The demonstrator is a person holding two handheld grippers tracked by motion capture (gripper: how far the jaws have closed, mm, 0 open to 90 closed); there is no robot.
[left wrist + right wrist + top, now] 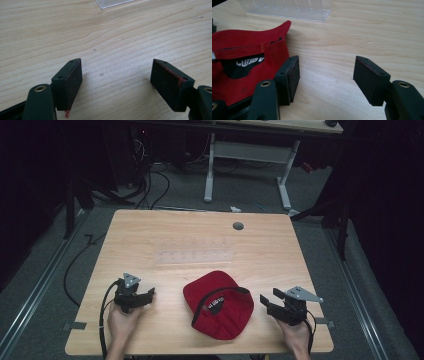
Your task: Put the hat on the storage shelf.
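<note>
A red cap (219, 304) lies upside down near the table's front edge, its black inner band and white label showing; its brim points toward the far side. In the right gripper view the cap (244, 57) sits just left of my jaws. My left gripper (150, 294) rests low on the table to the cap's left, open and empty. Bare wood lies between its wide jaws (116, 77). My right gripper (266, 300) stands to the cap's right, open with nothing between its fingers (327, 72).
A clear plastic rack (195, 255) lies flat across the table's middle, beyond the cap; its end (287, 8) shows ahead of the right gripper. A grey cable grommet (238, 226) sits near the far edge. Another desk's legs (210, 165) stand behind.
</note>
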